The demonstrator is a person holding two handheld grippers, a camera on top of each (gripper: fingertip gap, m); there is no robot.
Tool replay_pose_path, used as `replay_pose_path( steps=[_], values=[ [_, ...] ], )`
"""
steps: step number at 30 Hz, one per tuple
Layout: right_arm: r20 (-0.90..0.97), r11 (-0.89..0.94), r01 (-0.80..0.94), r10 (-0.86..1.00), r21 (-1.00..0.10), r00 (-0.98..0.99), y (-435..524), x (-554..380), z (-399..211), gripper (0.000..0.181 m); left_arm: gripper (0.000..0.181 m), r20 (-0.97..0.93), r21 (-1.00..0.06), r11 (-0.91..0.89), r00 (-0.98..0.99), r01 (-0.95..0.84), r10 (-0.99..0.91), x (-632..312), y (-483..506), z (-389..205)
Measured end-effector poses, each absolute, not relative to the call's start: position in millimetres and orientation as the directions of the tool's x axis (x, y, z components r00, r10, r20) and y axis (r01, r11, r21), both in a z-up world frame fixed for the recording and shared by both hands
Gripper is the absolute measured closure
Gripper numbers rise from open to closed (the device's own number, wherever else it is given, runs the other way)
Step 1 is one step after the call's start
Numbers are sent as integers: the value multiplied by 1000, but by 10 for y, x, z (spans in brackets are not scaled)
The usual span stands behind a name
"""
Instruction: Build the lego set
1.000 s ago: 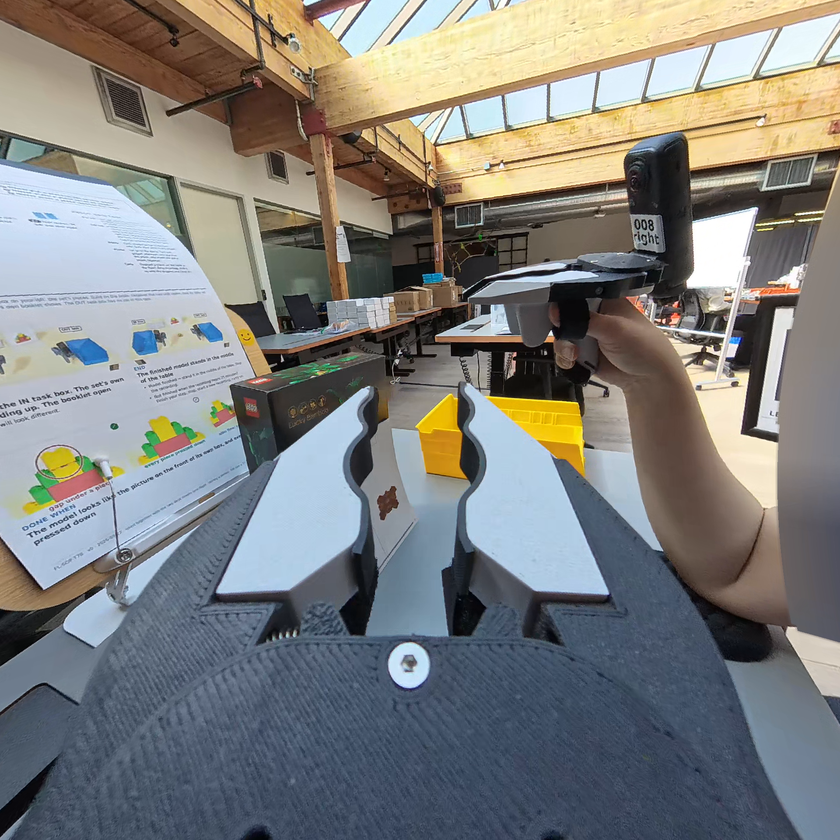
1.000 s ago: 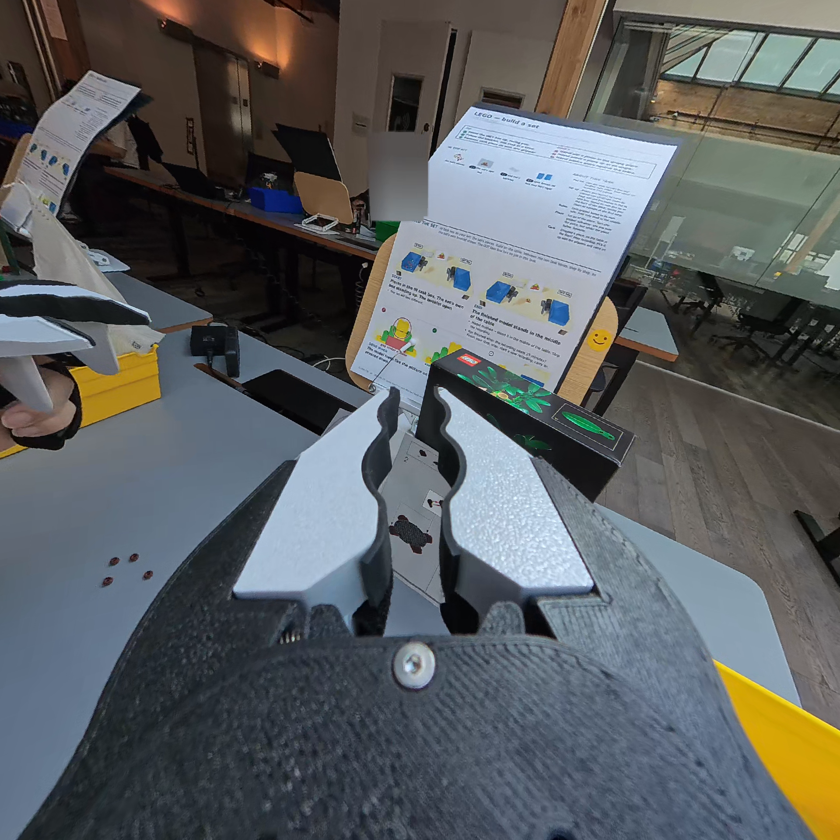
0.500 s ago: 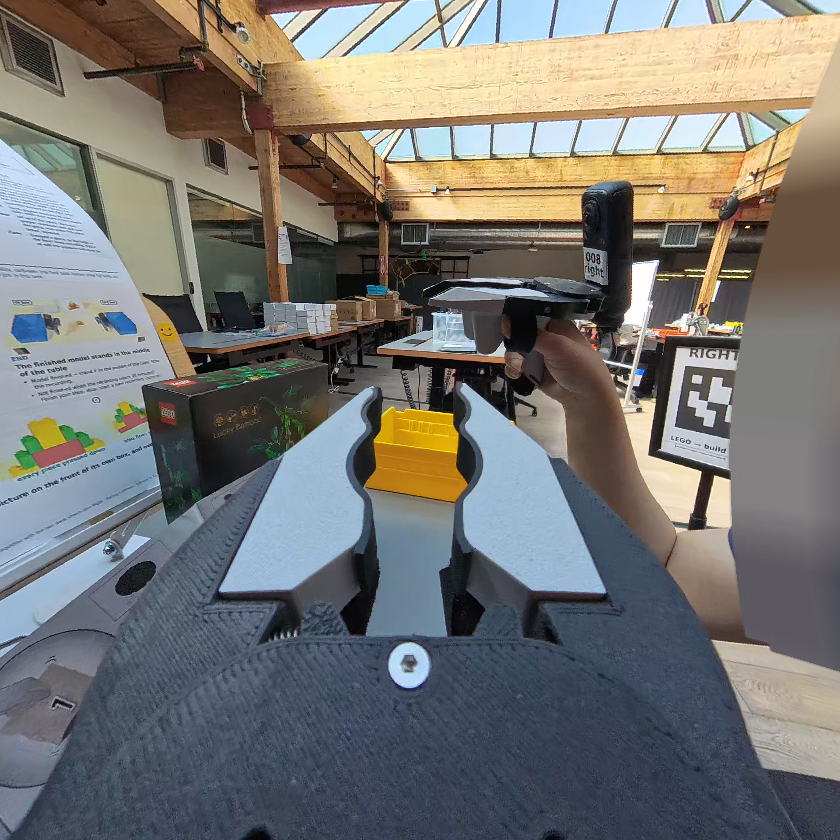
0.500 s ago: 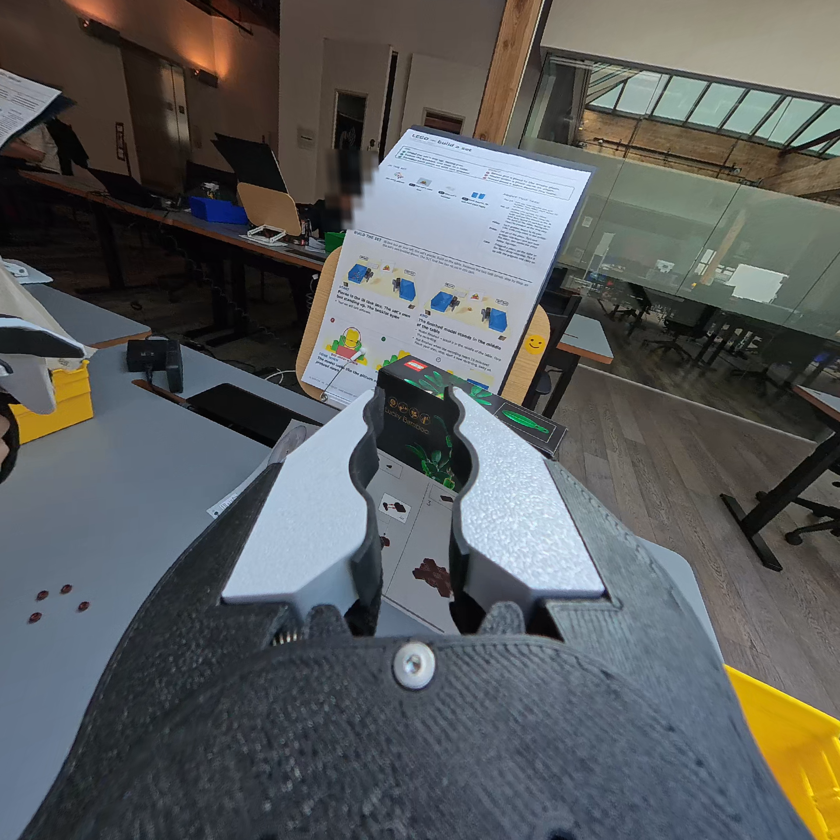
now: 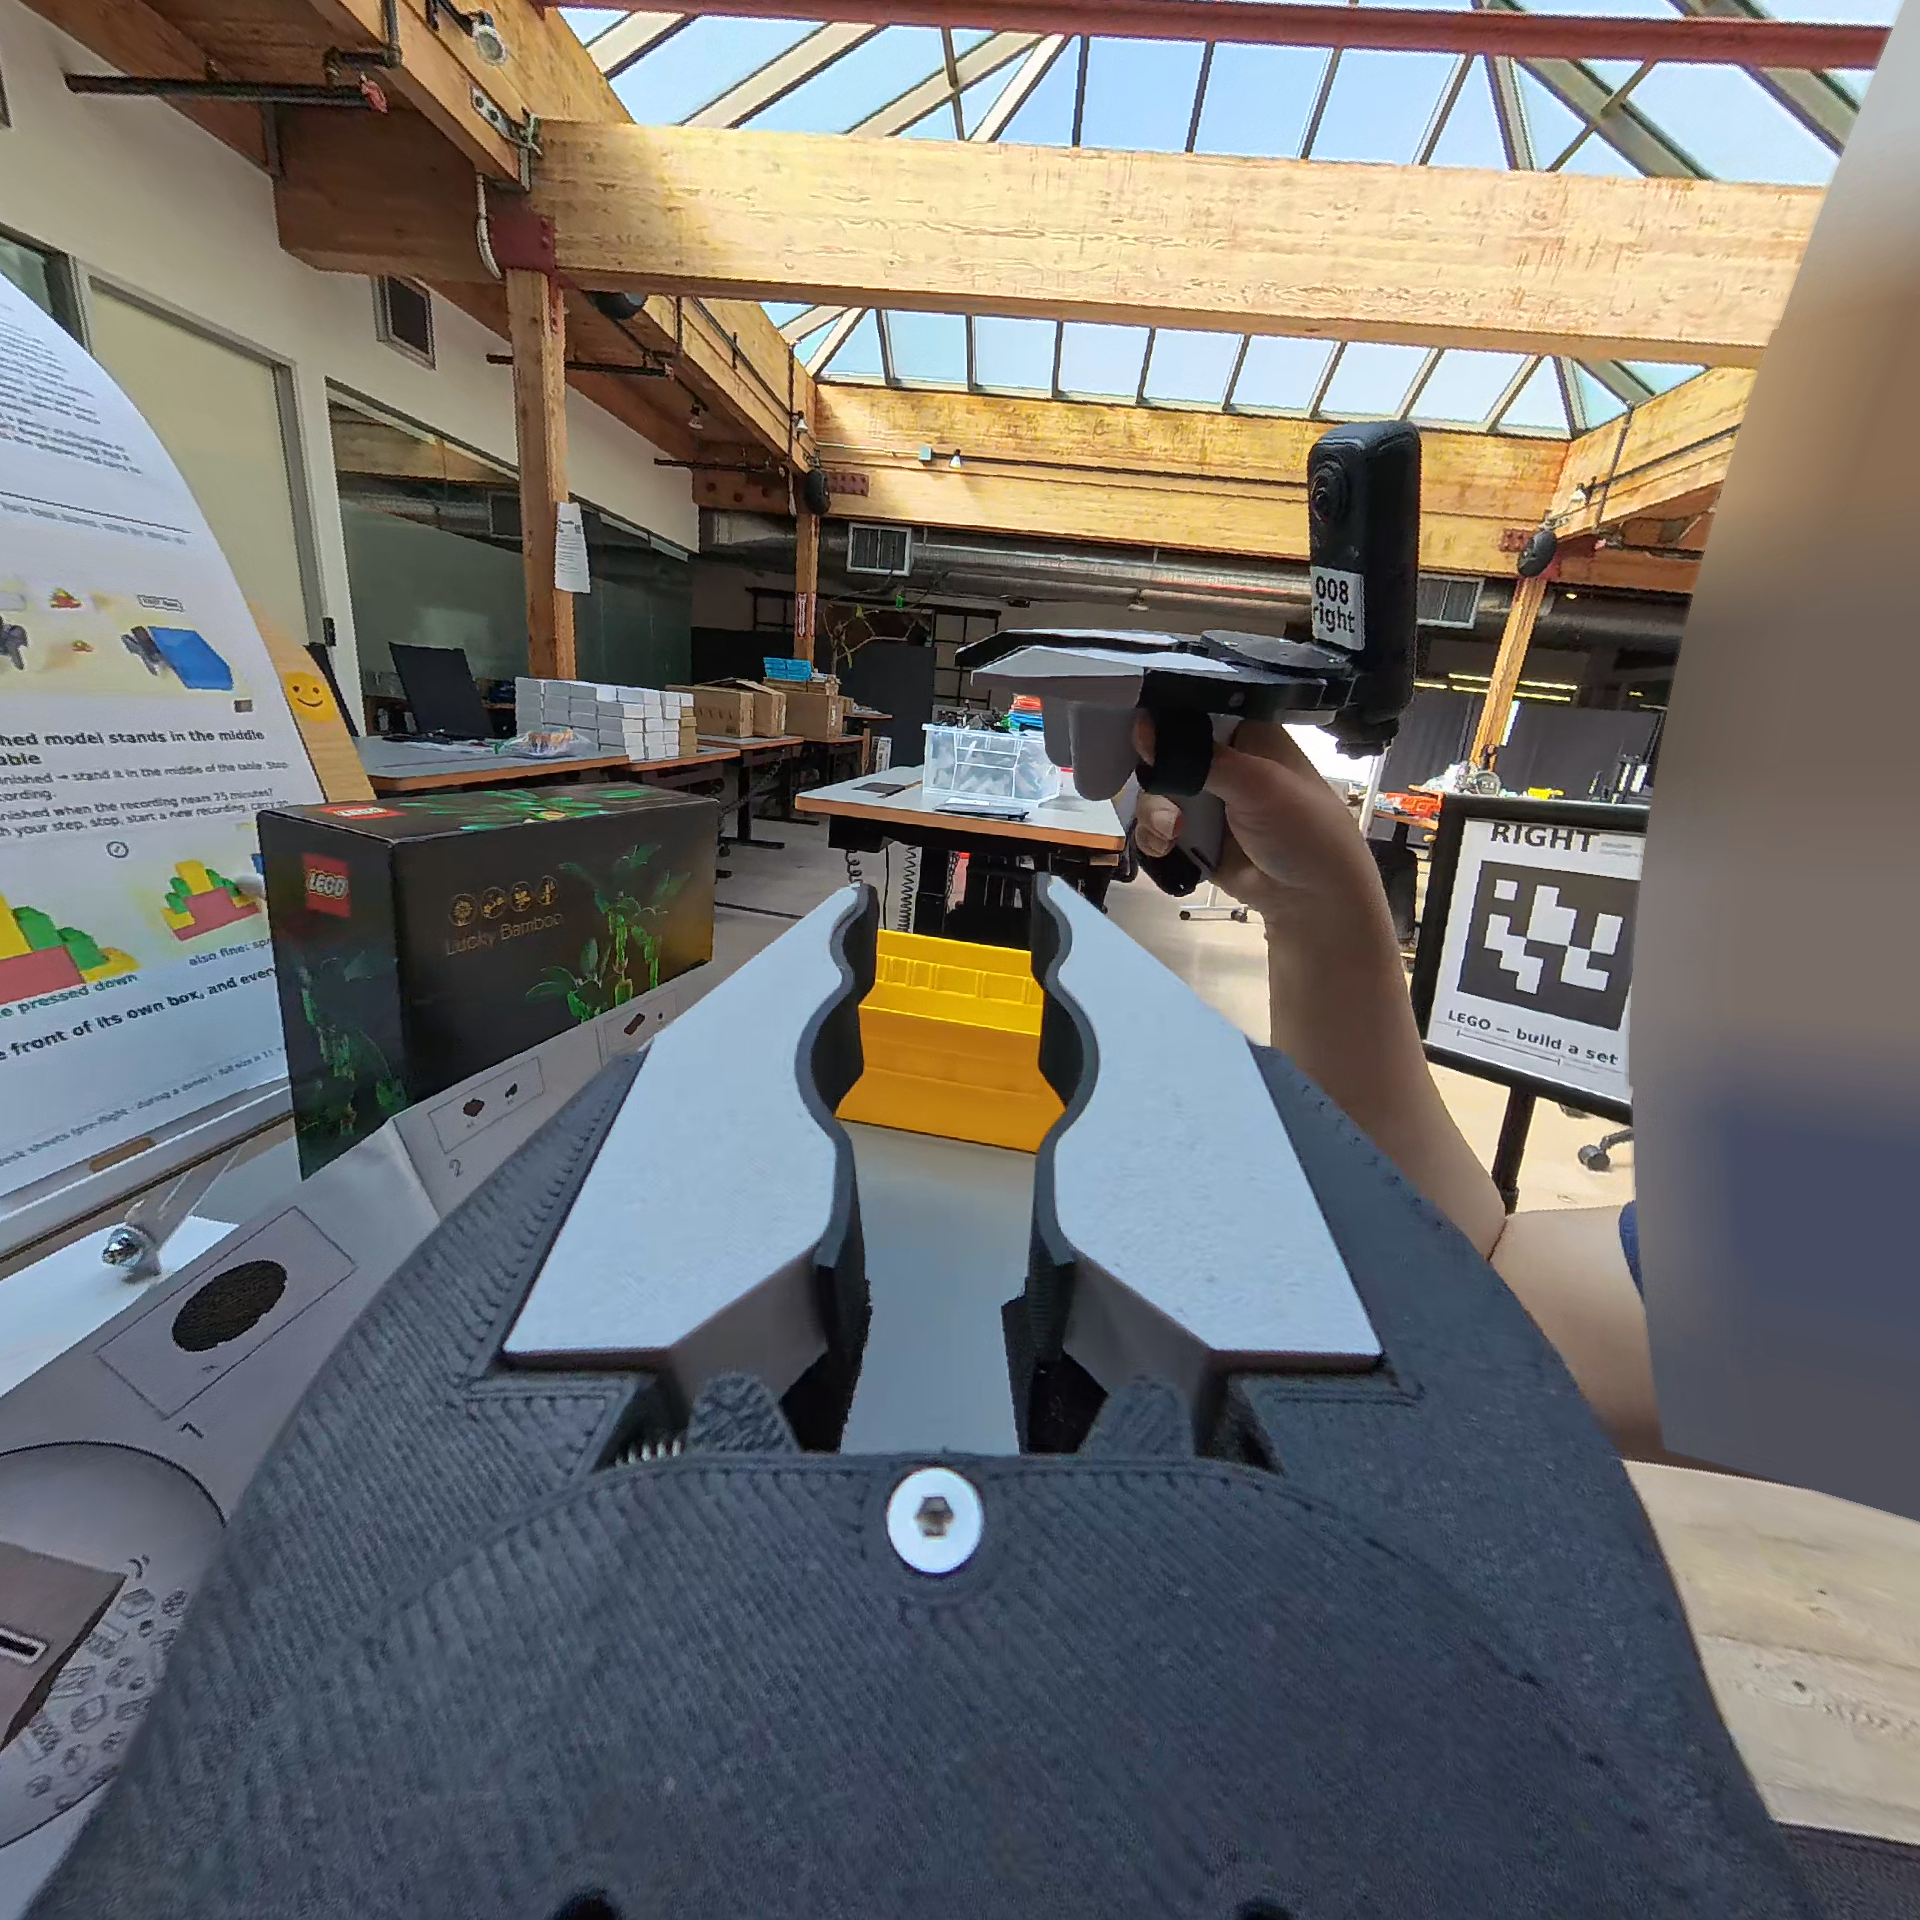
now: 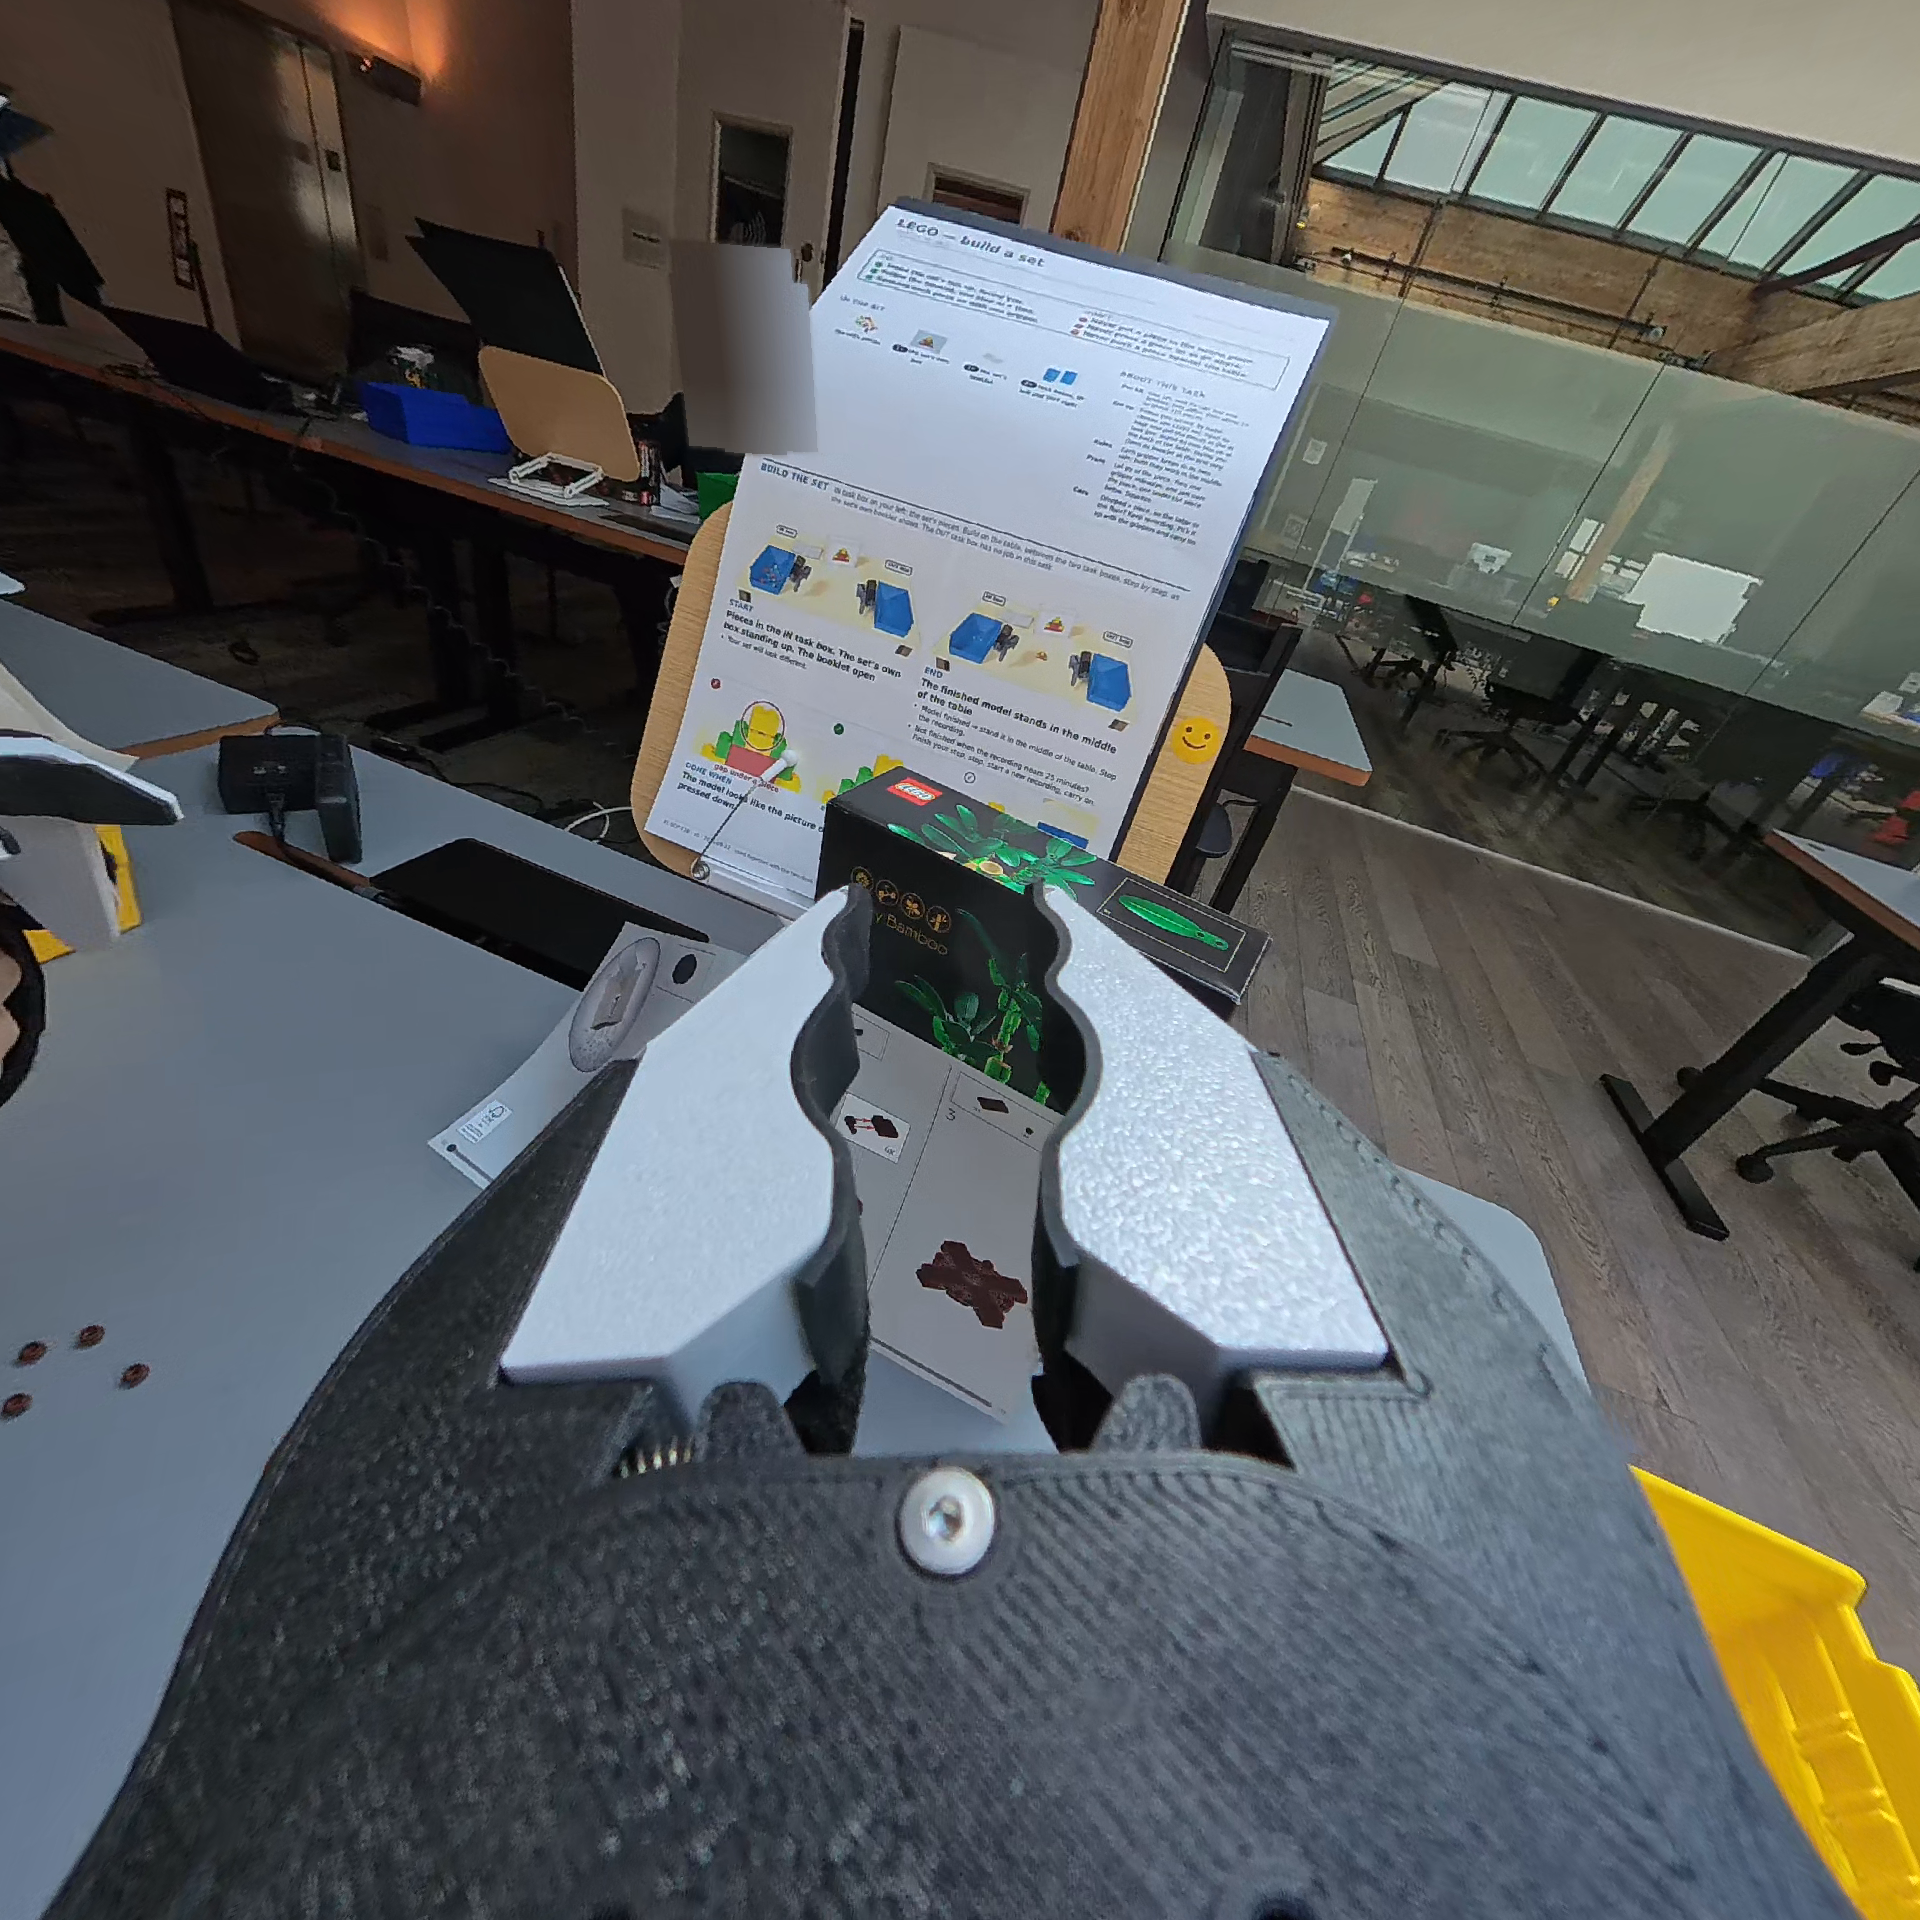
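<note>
The black Lego set box (image 5: pixel 488 935) stands on the grey table (image 6: pixel 260 1091), seen also in the right wrist view (image 6: pixel 977 935). The open instruction booklet (image 6: pixel 935 1195) lies in front of it. A few small brown pieces (image 6: pixel 73 1361) lie loose on the table. My left gripper (image 5: pixel 945 904) is open and empty, held above the table and pointing at a yellow bin (image 5: pixel 951 1039). My right gripper (image 6: pixel 951 904) is open and empty, raised above the booklet and pointing at the box. A hand holds it up in the left wrist view (image 5: pixel 1049 665).
A printed task sheet on a wooden stand (image 6: pixel 987 540) rises behind the box. A second yellow bin (image 6: pixel 1818 1714) sits at the near right table edge. A black flat device (image 6: pixel 499 904) and a black adapter (image 6: pixel 291 779) lie at the back left. A marker sign (image 5: pixel 1538 945) stands beyond the table. My right fingertips sit around 20 cm from my left ones.
The left gripper has swung right, from the booklet and task sheet toward the yellow bin. The right gripper's jaws have widened, and it has pulled back from the box.
</note>
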State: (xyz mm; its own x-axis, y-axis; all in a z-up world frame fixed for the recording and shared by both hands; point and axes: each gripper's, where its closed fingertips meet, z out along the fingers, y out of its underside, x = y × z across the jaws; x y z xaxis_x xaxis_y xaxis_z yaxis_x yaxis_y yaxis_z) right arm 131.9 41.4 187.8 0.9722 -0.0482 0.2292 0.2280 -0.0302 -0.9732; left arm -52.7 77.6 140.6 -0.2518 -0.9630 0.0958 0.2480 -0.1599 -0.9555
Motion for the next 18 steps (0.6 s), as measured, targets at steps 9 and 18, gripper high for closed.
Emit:
replay_pose_path(
  steps=[9,18],
  values=[
    [269,-14,269,-3,-963,963,550,1102,1828,152,169,-94,-865,79,-6,495,-996,-1521,746,2285],
    [526,176,499,173,-848,833,626,-357,1868,152,158,-27,-990,87,454,111,-890,-3800,1080,2159]
  ],
)
